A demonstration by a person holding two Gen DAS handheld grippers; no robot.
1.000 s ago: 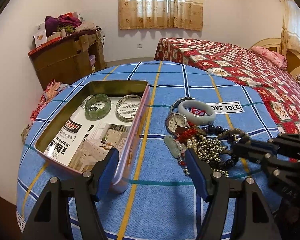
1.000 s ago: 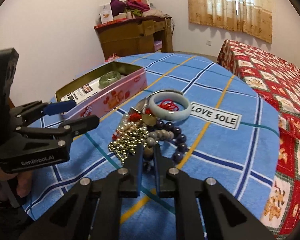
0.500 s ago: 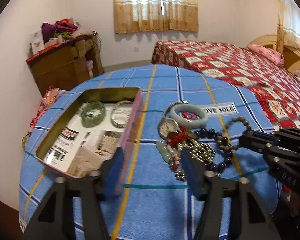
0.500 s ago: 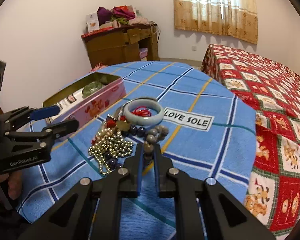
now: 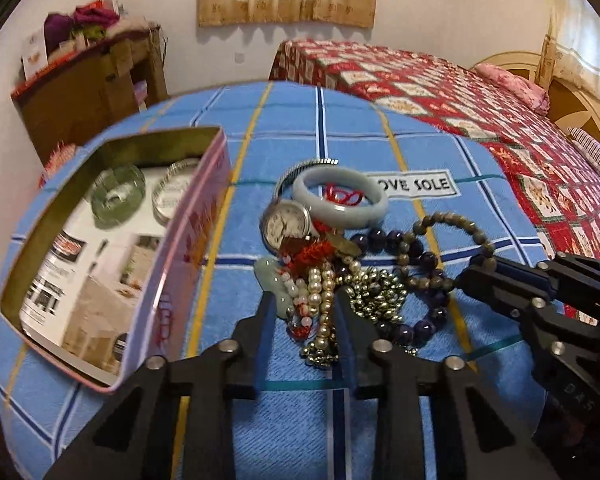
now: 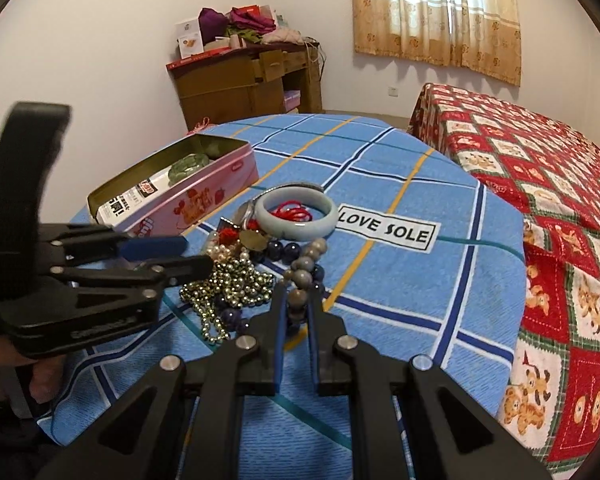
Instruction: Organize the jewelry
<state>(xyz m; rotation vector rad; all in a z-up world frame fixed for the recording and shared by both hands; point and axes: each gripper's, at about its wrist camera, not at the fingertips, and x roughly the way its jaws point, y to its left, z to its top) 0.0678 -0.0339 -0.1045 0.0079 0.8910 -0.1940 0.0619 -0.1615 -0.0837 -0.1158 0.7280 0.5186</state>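
Jaws of the right gripper pinched a grey bead bracelet. Left gripper jaws sat narrowly apart around a pearl strand in the pile beside the pink tin.

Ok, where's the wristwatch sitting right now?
In the left wrist view the wristwatch lies face up at the pile's left edge, touching the pale jade bangle on its right, between the pink tin and the beads.

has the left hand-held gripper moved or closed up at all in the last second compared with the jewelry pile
Yes. The left hand-held gripper has shifted right from the pink tin onto the jewelry pile, its jaws narrowed around the pearl strand.
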